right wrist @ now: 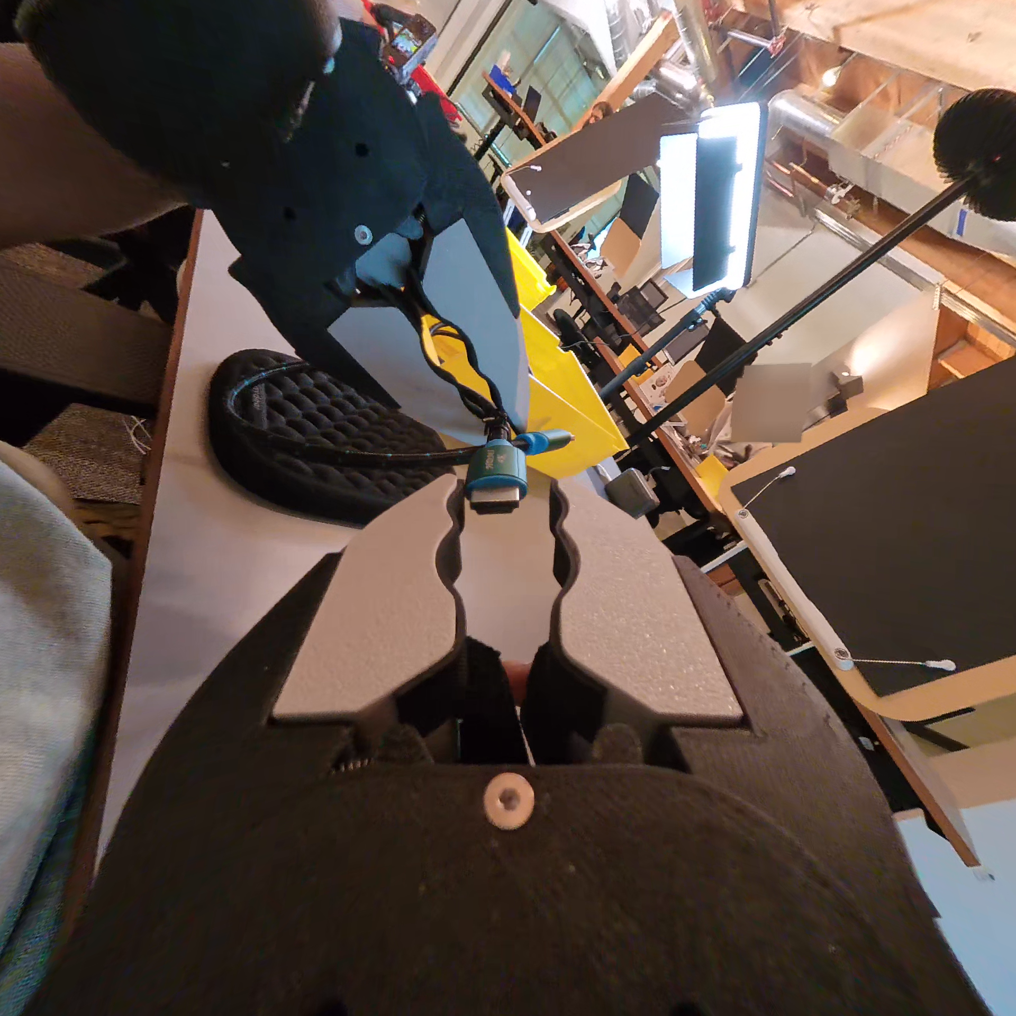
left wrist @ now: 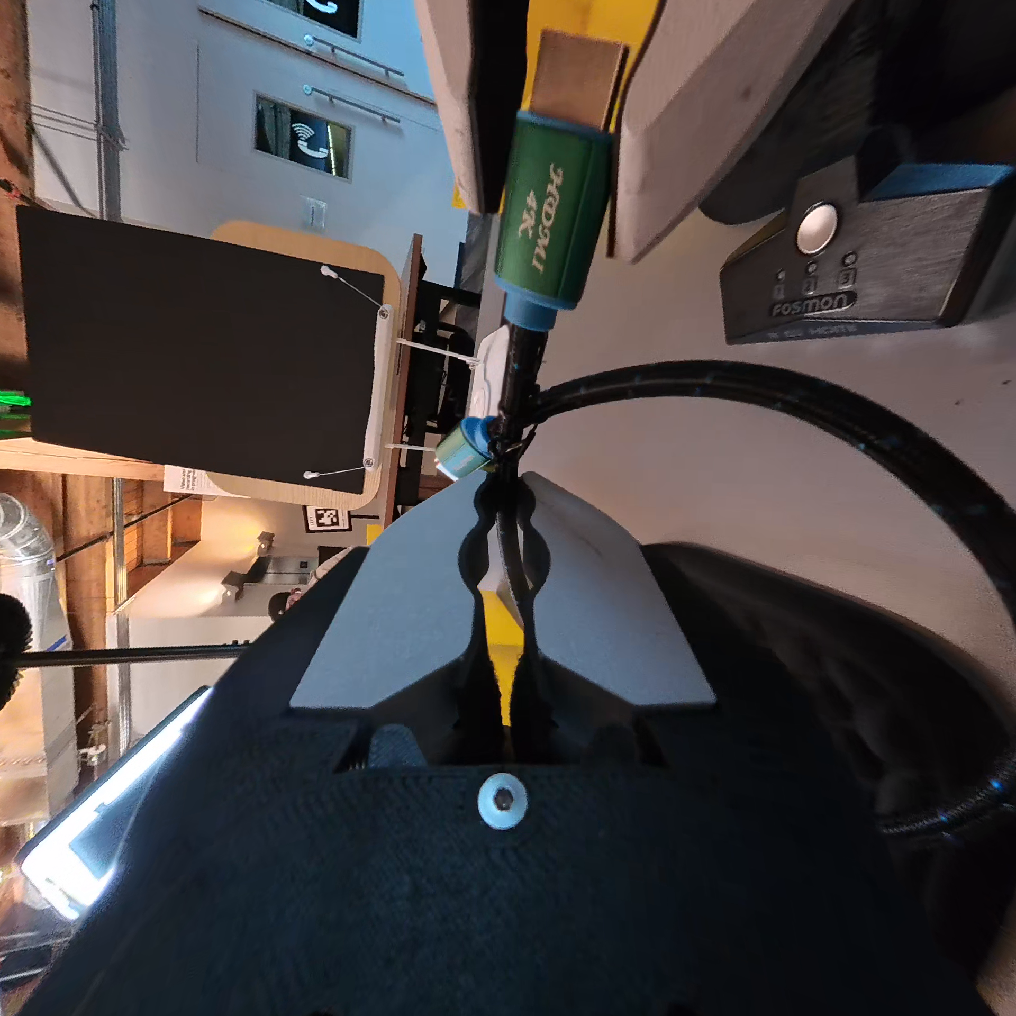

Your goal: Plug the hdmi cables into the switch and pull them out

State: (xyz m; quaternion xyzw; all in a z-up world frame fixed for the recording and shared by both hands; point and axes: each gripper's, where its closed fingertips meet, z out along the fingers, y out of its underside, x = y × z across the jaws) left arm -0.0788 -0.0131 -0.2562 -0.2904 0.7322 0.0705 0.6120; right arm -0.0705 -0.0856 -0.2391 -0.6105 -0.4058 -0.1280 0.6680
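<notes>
My left gripper point(left wrist: 506, 489) is shut on a black braided HDMI cable point(left wrist: 824, 396) just behind its plugs. One green plug point(left wrist: 555, 209) with a gold tip sticks forward into the gap between the right gripper's grey fingers point(left wrist: 687, 137). A second plug point(left wrist: 467, 453) hangs sideways at my fingertips. The black switch point(left wrist: 857, 264) lies on the white table point(left wrist: 742, 467) beside them. In the right wrist view my right gripper point(right wrist: 504, 492) is open, with the green plug point(right wrist: 495, 473) between its tips and not clamped. The left gripper point(right wrist: 503, 426) holds the cable above it.
A black quilted pad point(right wrist: 330, 418) lies on the table point(right wrist: 220, 550) under the cable loop. A yellow bin point(right wrist: 561, 385) stands behind the grippers. A small dark grey box point(right wrist: 632, 492) sits near the table's far edge. Black boards point(right wrist: 907, 522) and a light panel point(right wrist: 720, 192) stand beyond. My hands' fingertips stand some 8 cm from each other. My right tips are roughly 11 cm from the black switch point(left wrist: 857, 264).
</notes>
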